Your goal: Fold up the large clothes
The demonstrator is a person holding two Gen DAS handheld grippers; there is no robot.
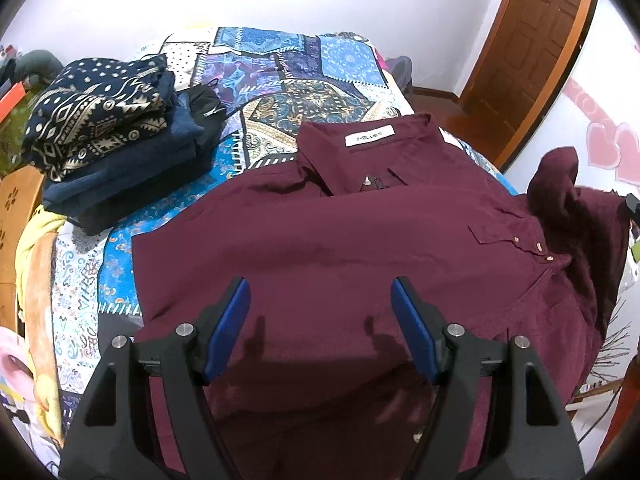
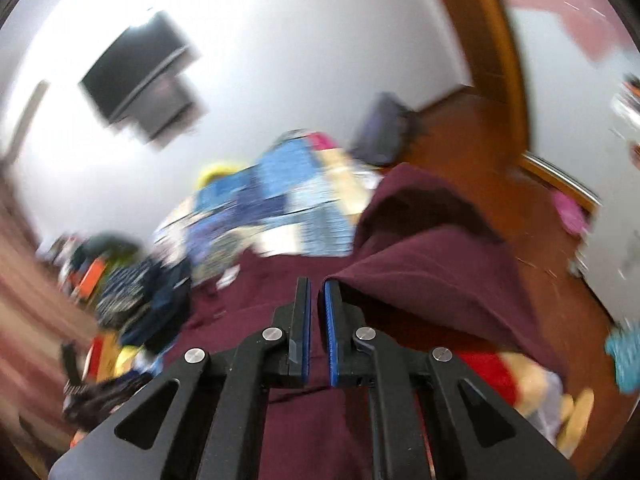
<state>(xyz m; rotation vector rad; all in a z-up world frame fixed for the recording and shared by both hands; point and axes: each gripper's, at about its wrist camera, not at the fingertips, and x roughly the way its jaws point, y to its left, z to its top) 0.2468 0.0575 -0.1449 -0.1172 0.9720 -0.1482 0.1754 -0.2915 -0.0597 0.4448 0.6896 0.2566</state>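
Maroon button-up cotton shirt [image 1: 360, 248]: spread front-up across the near part of the bed, collar with its white label [image 1: 369, 135] pointing away from the left wrist camera; chest pocket with small buttons on the shirt's right-hand side as seen.
Shirt's lifted part [image 1: 568, 196]: one maroon fold stands up off the bed at the right edge of the left wrist view; the same raised fabric [image 2: 432, 248] rises just right of the right fingers.
Bed cover: blue patchwork quilt [image 1: 320, 64], patterned, under the shirt.
Left hand-held gripper [image 1: 320, 320]: hovering low over the shirt's lower body, pointing toward the collar; blue-padded fingers [image 1: 230, 324] spread wide, nothing between them; their shadows fall on the cloth.
Right hand-held gripper [image 2: 318, 320]: tilted, view strongly blurred; blue-lined fingers nearly together, narrow gap. Maroon fabric touches the outer side of the right finger; whether cloth is pinched between the pads, I cannot tell.
Stack of folded dark navy patterned clothes [image 1: 108, 136]: on the quilt, far left, apart from the shirt.
Brown wooden door [image 1: 536, 48]: far right, behind the bed.
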